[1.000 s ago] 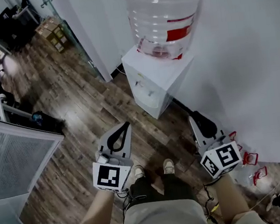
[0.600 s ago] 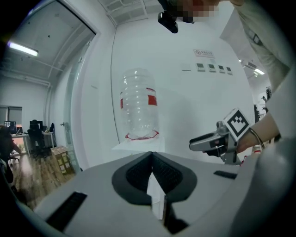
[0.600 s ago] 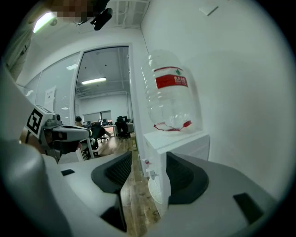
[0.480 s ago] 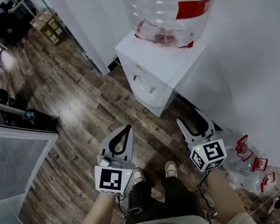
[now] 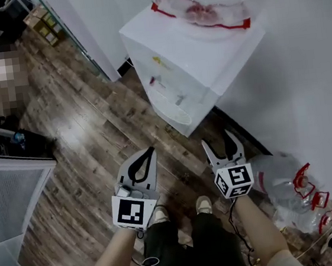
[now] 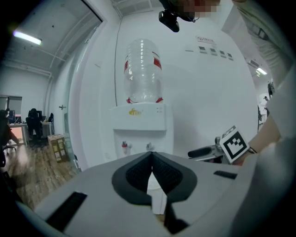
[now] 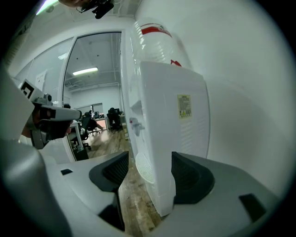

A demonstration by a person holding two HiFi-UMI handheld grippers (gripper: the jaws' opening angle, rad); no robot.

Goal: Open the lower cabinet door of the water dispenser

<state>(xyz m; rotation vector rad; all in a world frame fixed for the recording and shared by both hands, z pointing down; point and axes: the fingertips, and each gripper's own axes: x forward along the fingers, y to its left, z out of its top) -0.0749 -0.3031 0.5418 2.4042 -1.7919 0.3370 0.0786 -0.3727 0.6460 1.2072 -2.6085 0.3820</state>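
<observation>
I find the water dispenser [image 5: 205,56] standing on the wood floor [image 5: 82,127] against the white wall [image 5: 303,84], ahead of both grippers and apart from them. A clear bottle [image 5: 199,3] sits on its top. Its taps [image 5: 155,81] and drip tray [image 5: 173,114] face me. The gripper views do not show me the cabinet door below.

Left gripper [image 5: 150,150]: jaws closed tip to tip, nothing between them.

Right gripper [image 5: 219,140]: jaws opening, now wide apart, nothing gripped. The dispenser's corner shows beyond the gap.
</observation>
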